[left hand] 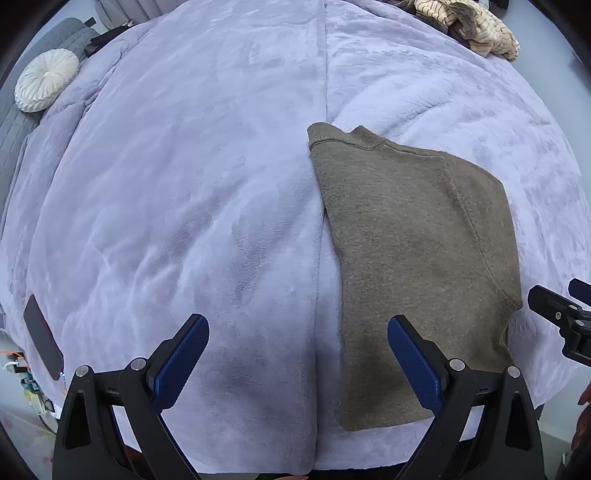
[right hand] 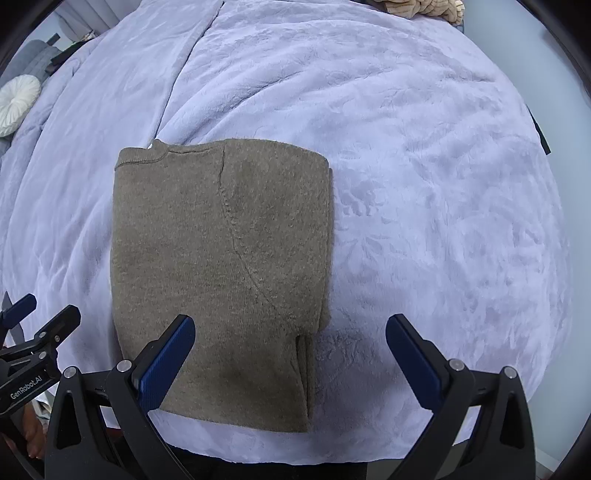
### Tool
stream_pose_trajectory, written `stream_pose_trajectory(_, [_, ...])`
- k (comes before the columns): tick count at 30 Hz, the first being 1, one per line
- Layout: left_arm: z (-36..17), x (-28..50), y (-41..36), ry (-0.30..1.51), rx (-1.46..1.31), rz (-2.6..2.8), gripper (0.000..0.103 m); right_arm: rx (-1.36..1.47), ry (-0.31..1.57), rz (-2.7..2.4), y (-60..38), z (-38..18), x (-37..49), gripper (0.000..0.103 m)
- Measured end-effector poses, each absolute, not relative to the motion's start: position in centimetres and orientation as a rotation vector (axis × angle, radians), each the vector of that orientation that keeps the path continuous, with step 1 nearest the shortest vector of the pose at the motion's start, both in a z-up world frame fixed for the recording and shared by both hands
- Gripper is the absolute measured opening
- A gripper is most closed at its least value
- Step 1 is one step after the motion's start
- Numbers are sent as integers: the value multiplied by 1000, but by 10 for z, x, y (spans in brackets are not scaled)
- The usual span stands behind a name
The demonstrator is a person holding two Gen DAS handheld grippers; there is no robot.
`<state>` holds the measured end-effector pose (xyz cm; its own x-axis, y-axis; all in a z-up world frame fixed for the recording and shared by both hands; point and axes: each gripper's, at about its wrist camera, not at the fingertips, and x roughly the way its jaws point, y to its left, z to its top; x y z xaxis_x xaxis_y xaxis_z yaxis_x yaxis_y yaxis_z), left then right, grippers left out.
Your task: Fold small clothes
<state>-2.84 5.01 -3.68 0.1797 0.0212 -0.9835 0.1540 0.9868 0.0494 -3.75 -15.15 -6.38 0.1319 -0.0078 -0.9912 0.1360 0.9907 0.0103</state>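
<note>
Both tongs gape wide and carry nothing: my left tongs [left hand: 298,345] hang over the near edge of the bed [left hand: 184,184], their right finger above the folded olive-brown sweater [left hand: 410,251], while my right tongs [right hand: 290,345] hover with their left finger over that same sweater [right hand: 221,266], which lies flat on the lavender plush blanket [right hand: 424,184], neckline away from me. A round white cushion [left hand: 46,85] sits far left, a cream knitted garment [left hand: 472,26] at the far edge, a dark phone [left hand: 42,336] near left
</note>
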Motion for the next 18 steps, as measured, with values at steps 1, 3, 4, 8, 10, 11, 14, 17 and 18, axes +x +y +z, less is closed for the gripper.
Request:
stream_pose_trajectory(1, [-37, -28, 51, 1390, 148, -92, 98, 107, 1435, -105, -151, -64, -37, 103])
stream_pose_trajectory(3, [-37, -28, 52, 1393, 144, -89, 98, 106, 1437, -108, -150, -63, -36, 103])
stream_pose_trajectory(4, [-37, -28, 52, 1393, 142, -88, 98, 105, 1438, -108, -150, -63, -35, 103])
stream_pose_trajectory(8, [-37, -27, 54, 1396, 140, -86, 98, 99, 1439, -107, -148, -64, -35, 103])
stream_pose_trajectory(10, [-37, -27, 54, 1397, 139, -85, 98, 98, 1440, -106, -147, -63, -35, 103])
stream_pose_trajectory(11, [-37, -27, 55, 1397, 139, -84, 98, 98, 1439, -106, -146, -63, -35, 103])
stream_pose_trajectory(14, [-37, -27, 55, 1397, 141, -83, 98, 99, 1437, -106, -146, -64, -35, 103])
stream_pose_trajectory(17, [-37, -27, 56, 1397, 141, -80, 98, 98, 1436, -107, -146, -63, -36, 103])
stream_pose_trajectory(18, [-37, -27, 56, 1397, 141, -79, 98, 98, 1435, -107, -145, -63, -36, 103])
